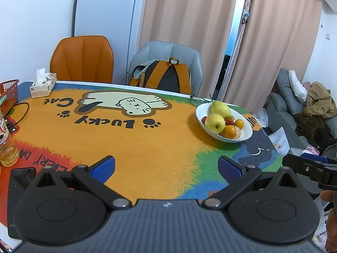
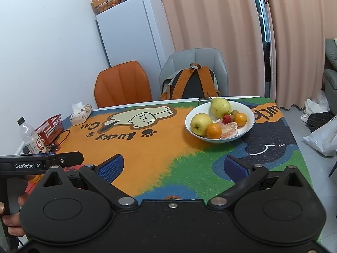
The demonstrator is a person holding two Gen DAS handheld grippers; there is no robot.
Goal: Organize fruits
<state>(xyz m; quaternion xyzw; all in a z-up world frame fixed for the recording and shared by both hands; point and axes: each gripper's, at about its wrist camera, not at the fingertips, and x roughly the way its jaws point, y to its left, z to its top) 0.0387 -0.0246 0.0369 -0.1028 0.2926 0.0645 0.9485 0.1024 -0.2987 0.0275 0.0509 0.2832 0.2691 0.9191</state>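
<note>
A white bowl (image 1: 246, 135) (image 2: 249, 113) stands at the table's far right. It holds two yellow-green apples (image 1: 214, 123) (image 2: 200, 124), two whole oranges (image 1: 229, 131) (image 2: 214, 130), a peeled orange (image 2: 229, 129), a small red fruit (image 2: 226, 119) and small brownish fruits (image 2: 234, 112). My left gripper (image 1: 166, 166) is open over the mat's near middle, well short of the bowl, with nothing between its blue pads. My right gripper (image 2: 173, 167) is open too, empty, nearer the bowl. The left gripper's body (image 2: 40, 161) shows at the right wrist view's left edge, a hand (image 2: 12, 221) holding it.
The table wears a bright "Lucky Cat" mat (image 1: 134, 139). At far left sit a tissue box (image 1: 43, 84), a red basket (image 1: 8, 94) and a clear bottle (image 2: 29, 137). Behind are an orange chair (image 1: 82, 59), a grey chair with a backpack (image 1: 164, 76), a fridge (image 2: 134, 33), and a sofa (image 1: 294, 105).
</note>
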